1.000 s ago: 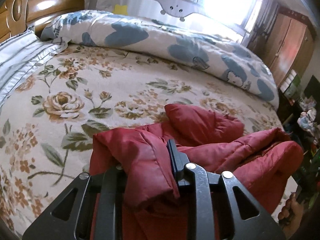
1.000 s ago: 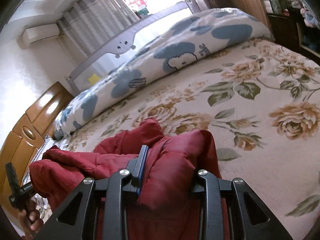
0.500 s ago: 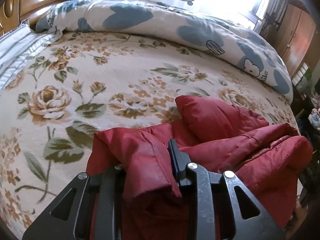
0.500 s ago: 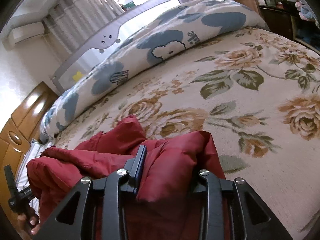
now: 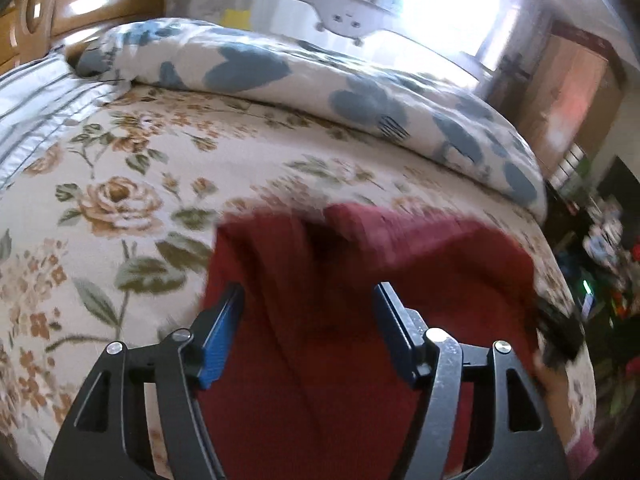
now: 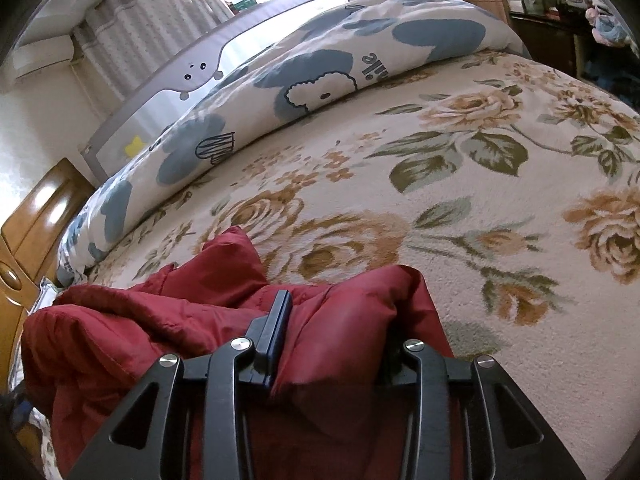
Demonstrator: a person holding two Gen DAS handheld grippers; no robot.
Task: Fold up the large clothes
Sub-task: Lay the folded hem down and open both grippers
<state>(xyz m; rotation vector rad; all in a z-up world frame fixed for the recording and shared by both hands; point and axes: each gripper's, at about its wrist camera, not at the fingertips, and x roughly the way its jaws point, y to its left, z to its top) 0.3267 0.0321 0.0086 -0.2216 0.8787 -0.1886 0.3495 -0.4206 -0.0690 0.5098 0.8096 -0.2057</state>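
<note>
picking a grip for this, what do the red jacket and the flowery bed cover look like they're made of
Red jacket: looks like thin woven synthetic shell over padding, with a faint sheen, stitched seams and puffy folds. Probably slippery, though the look alone can't confirm it.
Flowery bed cover: seems a matte plush or fleece textile; the rose print has soft fuzzy edges and no shine. The exact fibre cannot be told.

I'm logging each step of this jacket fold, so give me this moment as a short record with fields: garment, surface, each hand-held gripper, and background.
garment: red padded jacket, bunched on the near part of the bed
surface: floral bedspread
left hand-held gripper: jaws have just been opening; pads apart, jacket below them, not pinched
right hand-held gripper: jaws have just eased slightly wider, a fold of jacket pinched between them
background: blue-patterned duvet rolled along the far side; wooden headboard
</note>
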